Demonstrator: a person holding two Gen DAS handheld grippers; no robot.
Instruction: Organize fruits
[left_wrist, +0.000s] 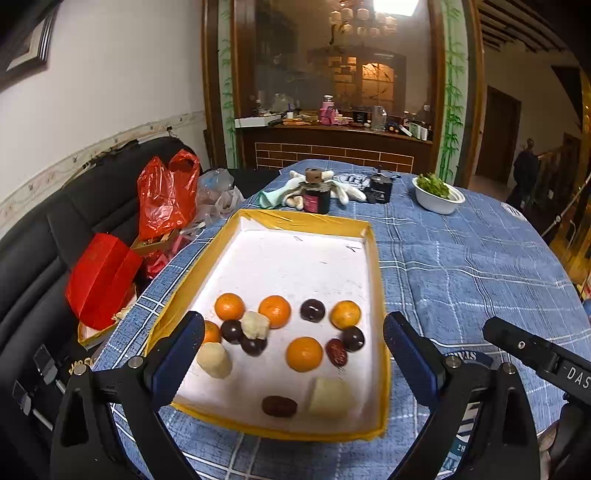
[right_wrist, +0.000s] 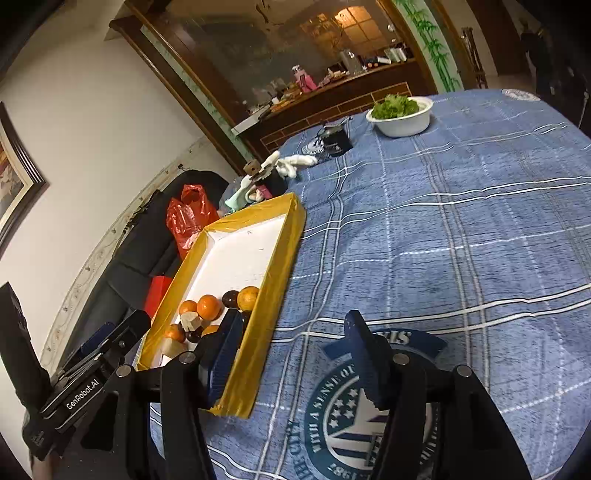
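A: Report status, left side first.

B: The left gripper (left_wrist: 293, 341) hangs over the near end of the yellow-rimmed tray (left_wrist: 306, 218), fingers spread wide, nothing between them. All the fruit lies in the tray's near half. At 9 o'clock in the group sit two oranges (left_wrist: 229, 306) and a pale peeled chunk (left_wrist: 214, 360). At centre there is another orange (left_wrist: 304, 353), with dark round fruits (left_wrist: 312, 309) around it. At 3 o'clock a reddish date (left_wrist: 336, 352) touches a dark fruit. At 6 o'clock lie a second date (left_wrist: 279, 406) and a pale chunk (left_wrist: 330, 398).

A: Right side?

B: The right gripper (right_wrist: 291, 352) is also wide open and empty, over the blue plaid worktop (right_wrist: 461, 221) just right of the tray rim.

A: Step in hand?

B: Judged as the start: kinds are mixed, and no fruit is gripped.

A: Next move?

B: Probably lower the left gripper onto one isolated piece, such as the centre orange. Close gently, since round fruit may roll away.
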